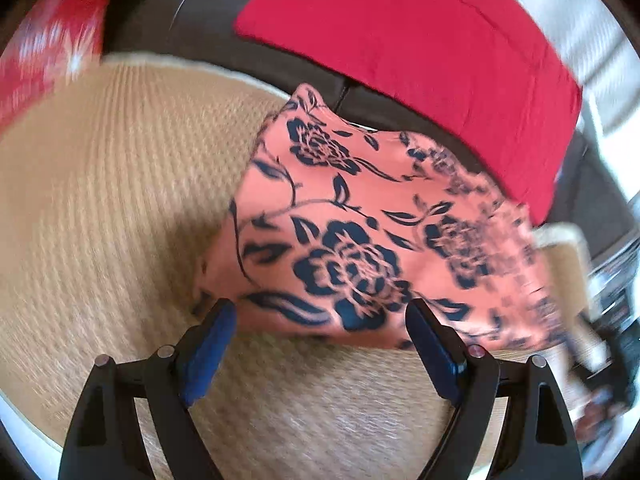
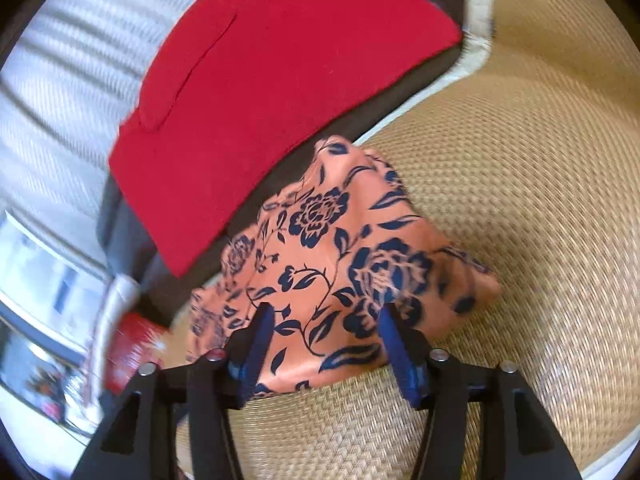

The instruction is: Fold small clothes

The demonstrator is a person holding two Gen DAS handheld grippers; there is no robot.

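Note:
A small salmon-pink garment with dark blue roses (image 1: 360,236) lies crumpled on a woven straw mat (image 1: 120,200). It also shows in the right wrist view (image 2: 340,264). My left gripper (image 1: 320,316) is open, its blue-padded fingers (image 1: 216,336) spread just short of the garment's near edge, with nothing between them. My right gripper (image 2: 326,320) is open, its fingers (image 2: 396,344) lying over the garment's near edge without closing on it. Both views are blurred by motion.
A red cushion (image 1: 420,52) (image 2: 260,92) lies on a dark sofa seat (image 1: 192,20) just beyond the garment. A red and white patterned cushion (image 1: 44,44) sits at the far left. The mat (image 2: 520,200) has a cream border (image 2: 476,8).

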